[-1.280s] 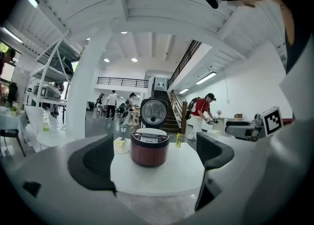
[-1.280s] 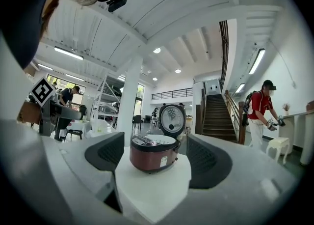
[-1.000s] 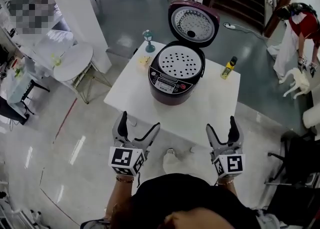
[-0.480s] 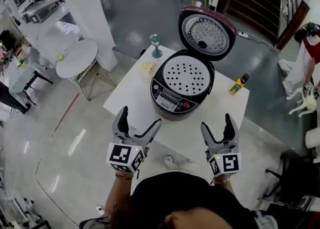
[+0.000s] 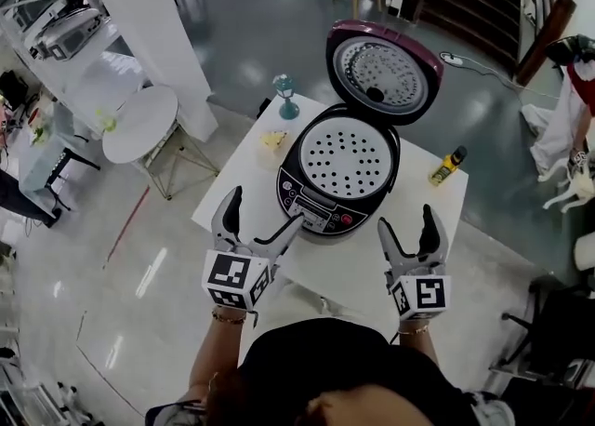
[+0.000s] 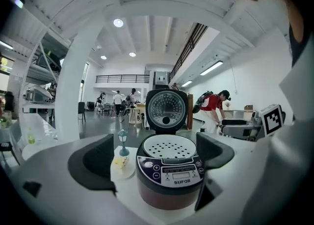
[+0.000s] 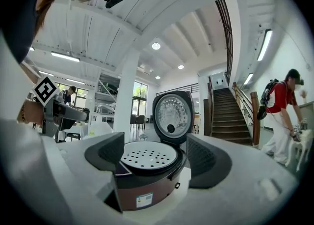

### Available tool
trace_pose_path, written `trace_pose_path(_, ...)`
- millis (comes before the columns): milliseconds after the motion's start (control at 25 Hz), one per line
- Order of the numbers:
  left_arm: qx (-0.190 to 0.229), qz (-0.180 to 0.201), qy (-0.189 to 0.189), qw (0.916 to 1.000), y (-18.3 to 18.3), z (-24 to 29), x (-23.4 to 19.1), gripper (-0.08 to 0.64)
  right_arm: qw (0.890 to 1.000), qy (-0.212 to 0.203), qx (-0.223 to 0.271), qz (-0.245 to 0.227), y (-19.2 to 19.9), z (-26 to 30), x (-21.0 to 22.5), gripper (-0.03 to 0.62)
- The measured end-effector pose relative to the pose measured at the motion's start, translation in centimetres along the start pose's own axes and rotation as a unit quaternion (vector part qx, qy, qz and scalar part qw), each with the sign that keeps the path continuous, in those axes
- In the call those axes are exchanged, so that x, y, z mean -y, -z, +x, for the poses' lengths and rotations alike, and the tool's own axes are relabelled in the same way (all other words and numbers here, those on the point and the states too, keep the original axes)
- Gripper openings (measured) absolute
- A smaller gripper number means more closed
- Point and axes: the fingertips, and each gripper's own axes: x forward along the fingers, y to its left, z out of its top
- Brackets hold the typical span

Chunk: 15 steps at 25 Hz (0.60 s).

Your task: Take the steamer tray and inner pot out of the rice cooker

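rice cooker (image 5: 321, 215) stands at the middle of a white worktop (image 5: 372, 271). its control panel faces near and a little left, toward us. the lid (image 5: 383, 75) is hinged on the far side and stands up open, its inner face turned near.

steamer tray (image 5: 346, 157) sits flat in the cooker's mouth, perforated side up. it is round, so it has no long axis. it covers the opening, so we cannot see the inner pot beneath it.

left gripper (image 5: 264, 208): jaws open, nothing between them. we hold it at the near left edge of the worktop, close to the cooker's front and not touching it. its own view frames the cooker in the gap.

right gripper (image 5: 405, 219): jaws open, also empty. it is at the near right of the cooker, apart from it.

around the cooker:
- a small lamp figurine (image 5: 284, 97) at the far left corner of the worktop
- a plate (image 5: 271, 142) with something yellow on it, just left of the cooker
- a yellow bottle (image 5: 447, 166) lying to the cooker's right, well apart from it

nothing lies between the jaws and the tray.

off the worktop, a round table (image 5: 139, 125) and a white pillar (image 5: 153, 24) are at the left. a person (image 7: 279, 116) in red bends over at the far right.
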Motion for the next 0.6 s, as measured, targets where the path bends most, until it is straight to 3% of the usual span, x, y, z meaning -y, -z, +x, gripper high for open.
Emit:
trace_pose_path(360, -0.083, 0.084, 0.061, 0.9911, -0.4, 10.0, -1.8, 0.497, 0.996, 0.076, -0.052, 0.001, 0.6, 6.2, 4.7, 0.390)
trace_pose_path(600, -0.112, 0.116, 0.093, 0.9825, -0.8, 14.9, -2.8, 0.497, 0.988, 0.069, -0.137, -0.016, 3.3, 10.4, 5.2, 0.390)
